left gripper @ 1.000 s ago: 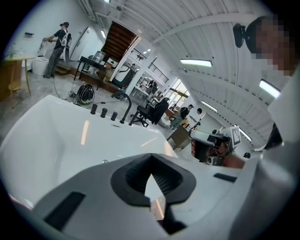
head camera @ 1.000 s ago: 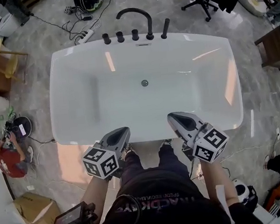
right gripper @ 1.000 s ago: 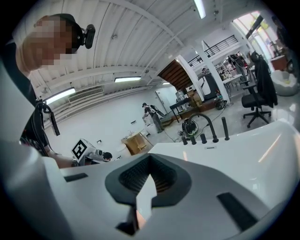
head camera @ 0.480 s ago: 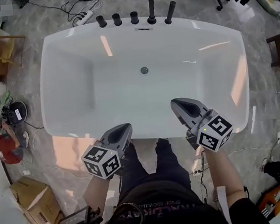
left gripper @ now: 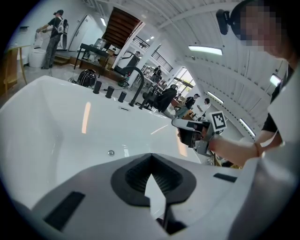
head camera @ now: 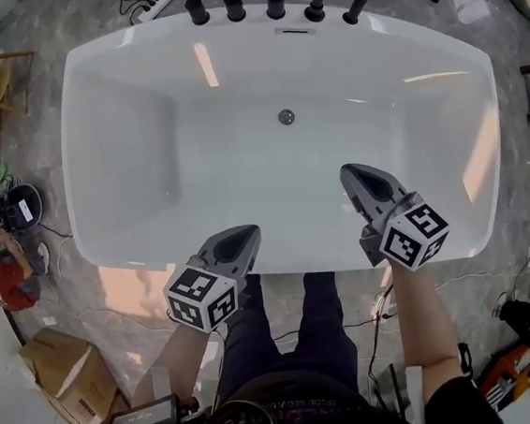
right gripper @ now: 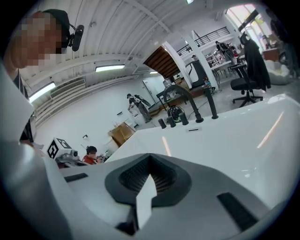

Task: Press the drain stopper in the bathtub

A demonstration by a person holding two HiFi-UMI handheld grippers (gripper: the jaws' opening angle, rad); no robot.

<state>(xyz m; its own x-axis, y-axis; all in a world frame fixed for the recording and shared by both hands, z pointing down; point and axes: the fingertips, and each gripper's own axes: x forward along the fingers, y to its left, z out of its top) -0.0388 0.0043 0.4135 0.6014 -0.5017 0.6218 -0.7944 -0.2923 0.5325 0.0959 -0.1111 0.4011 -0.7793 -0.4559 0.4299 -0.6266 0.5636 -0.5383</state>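
- Currently stopper (head camera: 285,117) sits mid-floor of tub (head camera: 129,173) — untouched, well ahead of left gripper (head camera: 247,235) and right gripper (head camera: 350,174).
- Both jaw pairs closed, empty.
- Versus earlier — both reach farther over near rim (head camera: 299,264).

The head view looks steeply down from above the near rim of the bathtub (head camera: 93,102) and takes in all of it. Both gripper views sit low at that rim, close to it, facing across toward the faucet (left gripper: 137,84), which all three views share
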